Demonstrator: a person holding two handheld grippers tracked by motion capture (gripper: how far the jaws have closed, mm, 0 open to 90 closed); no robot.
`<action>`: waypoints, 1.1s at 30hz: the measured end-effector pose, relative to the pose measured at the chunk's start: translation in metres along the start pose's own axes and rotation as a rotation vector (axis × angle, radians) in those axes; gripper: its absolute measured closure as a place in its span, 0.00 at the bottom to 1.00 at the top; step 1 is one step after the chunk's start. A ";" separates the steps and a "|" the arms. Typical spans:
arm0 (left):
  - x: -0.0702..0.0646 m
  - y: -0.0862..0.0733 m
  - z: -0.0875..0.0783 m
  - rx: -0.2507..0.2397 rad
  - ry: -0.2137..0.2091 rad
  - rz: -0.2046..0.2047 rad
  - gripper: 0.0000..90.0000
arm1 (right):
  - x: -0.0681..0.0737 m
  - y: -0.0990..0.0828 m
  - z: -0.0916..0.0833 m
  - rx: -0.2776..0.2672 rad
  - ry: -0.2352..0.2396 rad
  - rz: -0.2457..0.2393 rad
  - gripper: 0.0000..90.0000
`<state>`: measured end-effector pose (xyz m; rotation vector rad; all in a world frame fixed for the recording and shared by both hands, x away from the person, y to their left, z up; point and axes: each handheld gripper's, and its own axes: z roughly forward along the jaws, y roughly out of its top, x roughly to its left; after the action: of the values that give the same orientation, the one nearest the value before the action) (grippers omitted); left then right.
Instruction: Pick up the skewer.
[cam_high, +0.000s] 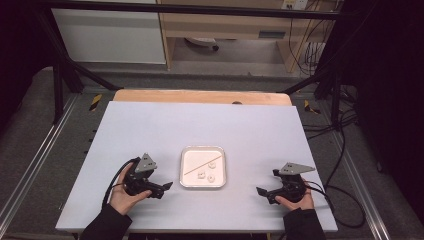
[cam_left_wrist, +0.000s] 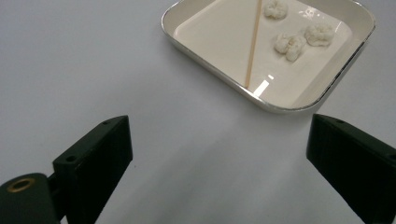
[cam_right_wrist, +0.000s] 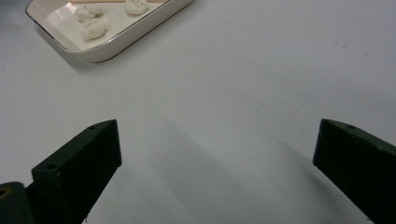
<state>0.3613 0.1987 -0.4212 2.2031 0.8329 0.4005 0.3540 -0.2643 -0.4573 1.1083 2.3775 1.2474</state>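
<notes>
A square white tray (cam_high: 186, 179) with a silver rim lies in the middle of the white table. In it are three small white lumps (cam_high: 211, 164) and a thin wooden stick (cam_high: 197, 163) laid diagonally. The left gripper view has the tray (cam_left_wrist: 233, 81), the stick (cam_left_wrist: 252, 46) and the lumps (cam_left_wrist: 289, 44) just ahead. My left gripper (cam_high: 167, 187) rests left of the tray, open and empty, as its own view (cam_left_wrist: 219, 163) confirms. My right gripper (cam_high: 261, 192) sits right of the tray, open with nothing between its jaws (cam_right_wrist: 217, 163). The right gripper view catches the tray (cam_right_wrist: 121, 44) at top left.
The white tabletop (cam_high: 200, 125) lies on a wooden board (cam_high: 200, 96). Black frame posts (cam_high: 57, 85) and cables (cam_high: 345, 145) flank the table. A cabinet (cam_high: 107, 35) and shelving stand behind it.
</notes>
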 end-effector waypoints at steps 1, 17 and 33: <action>-0.001 0.002 0.001 0.000 -0.001 0.004 0.08 | 0.000 0.000 0.000 0.000 0.000 0.000 0.02; -0.011 0.032 0.022 0.020 -0.013 0.036 0.08 | 0.000 0.000 0.000 0.004 0.003 0.002 0.02; -0.016 0.052 0.044 0.036 -0.021 0.034 0.10 | 0.000 0.000 0.001 0.008 0.003 -0.003 0.02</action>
<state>0.3949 0.1376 -0.4133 2.2539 0.7981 0.3815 0.3543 -0.2636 -0.4582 1.1055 2.3876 1.2411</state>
